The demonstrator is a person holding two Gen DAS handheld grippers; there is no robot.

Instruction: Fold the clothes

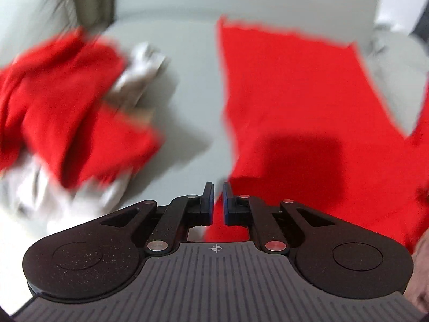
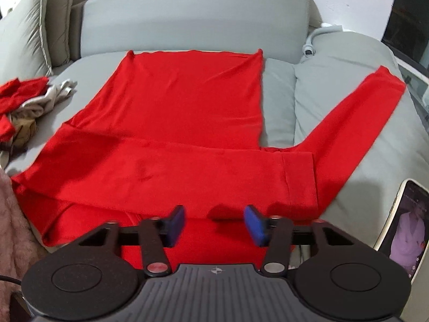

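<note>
A red long-sleeved shirt (image 2: 174, 112) lies flat on the grey sofa seat (image 2: 278, 94), hem toward the backrest. One sleeve is folded across the body, its cuff (image 2: 300, 179) near my right gripper (image 2: 214, 222). The other sleeve (image 2: 362, 123) stretches out to the right. My right gripper hangs open just above the shirt's near edge, with nothing between its pads. In the blurred left wrist view, my left gripper (image 1: 218, 201) has its jaws almost together over the left edge of the shirt (image 1: 295, 94). I cannot tell whether cloth is pinched.
A heap of red and beige clothes (image 2: 24, 99) (image 1: 67, 107) lies at the left of the seat. A lit phone (image 2: 405, 228) leans at the right front. A pink fuzzy blanket (image 2: 13, 228) sits at the left front. Cushions (image 2: 24, 26) stand at the back left.
</note>
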